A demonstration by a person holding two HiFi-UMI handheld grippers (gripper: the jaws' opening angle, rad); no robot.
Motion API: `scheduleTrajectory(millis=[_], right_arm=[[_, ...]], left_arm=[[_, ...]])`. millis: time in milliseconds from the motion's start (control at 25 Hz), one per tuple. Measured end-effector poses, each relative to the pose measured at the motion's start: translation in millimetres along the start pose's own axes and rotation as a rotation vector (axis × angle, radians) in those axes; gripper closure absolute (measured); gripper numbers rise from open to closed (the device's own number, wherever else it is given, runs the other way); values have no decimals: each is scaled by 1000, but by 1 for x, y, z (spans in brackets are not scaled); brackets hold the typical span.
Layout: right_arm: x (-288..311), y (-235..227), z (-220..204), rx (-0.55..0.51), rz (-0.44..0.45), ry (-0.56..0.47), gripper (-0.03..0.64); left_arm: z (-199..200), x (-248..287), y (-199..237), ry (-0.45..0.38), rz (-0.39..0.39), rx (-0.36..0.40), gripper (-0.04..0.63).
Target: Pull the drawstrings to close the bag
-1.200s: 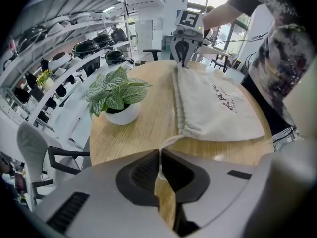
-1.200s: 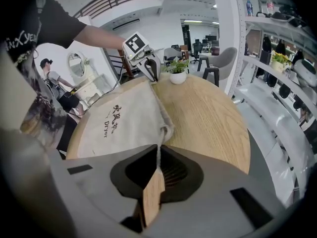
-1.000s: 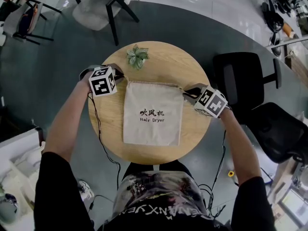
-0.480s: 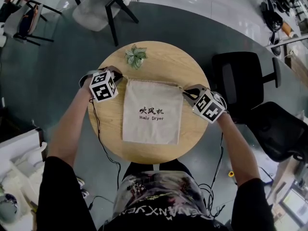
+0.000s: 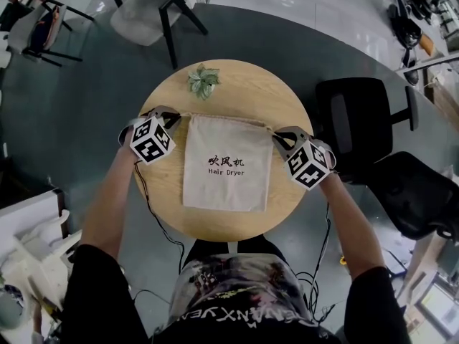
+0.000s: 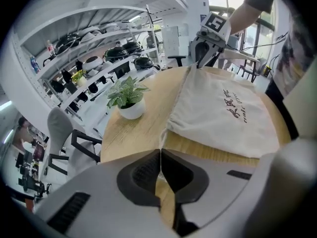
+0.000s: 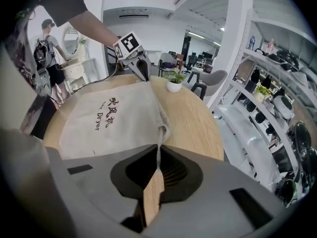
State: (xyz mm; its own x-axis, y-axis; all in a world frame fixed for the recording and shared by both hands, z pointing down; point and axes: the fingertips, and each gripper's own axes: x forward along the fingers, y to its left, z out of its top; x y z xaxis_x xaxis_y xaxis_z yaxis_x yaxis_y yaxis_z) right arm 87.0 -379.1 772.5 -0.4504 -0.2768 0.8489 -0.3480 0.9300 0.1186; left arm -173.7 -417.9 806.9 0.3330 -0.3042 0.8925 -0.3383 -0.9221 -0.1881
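L gripper [image 5: 175, 113] is pinched shut on the left drawstring [image 6: 162, 142], R gripper [image 5: 275, 136] shut on the right drawstring [image 7: 158, 145]. Hair-dryer bag [image 5: 228, 165] lies flat btwn the two jaw sets, mouth hem running jaw-to-jaw, so I'd pull outward along it.

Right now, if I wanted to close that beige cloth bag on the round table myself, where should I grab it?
Take the thin cords at the top corners of the beige cloth drawstring bag, not its flat cloth. The left drawstring leaves leftward and the right drawstring rightward, so come from each outer side; the left gripper and right gripper are shut on them.
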Motion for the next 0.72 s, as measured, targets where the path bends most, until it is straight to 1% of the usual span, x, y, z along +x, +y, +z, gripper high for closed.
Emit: scheduleTrajectory(millis=[320,400,560,720], right_arm=[[-5,-2,5,-34,-88,2,611],[-6,-2,6,-44,-104,5,609],[-10,-1,4,-38,-102,-4,611],[-15,0,4,-37,-105,-17,612]], left_arm=[[0,-15,-3,-36,67,-58,575],[-1,-17,-5,-34,80,-68,575],[-11,-18,-10,-17,93,-75,575],[-10,-21,-12,-26,110,-70,575]])
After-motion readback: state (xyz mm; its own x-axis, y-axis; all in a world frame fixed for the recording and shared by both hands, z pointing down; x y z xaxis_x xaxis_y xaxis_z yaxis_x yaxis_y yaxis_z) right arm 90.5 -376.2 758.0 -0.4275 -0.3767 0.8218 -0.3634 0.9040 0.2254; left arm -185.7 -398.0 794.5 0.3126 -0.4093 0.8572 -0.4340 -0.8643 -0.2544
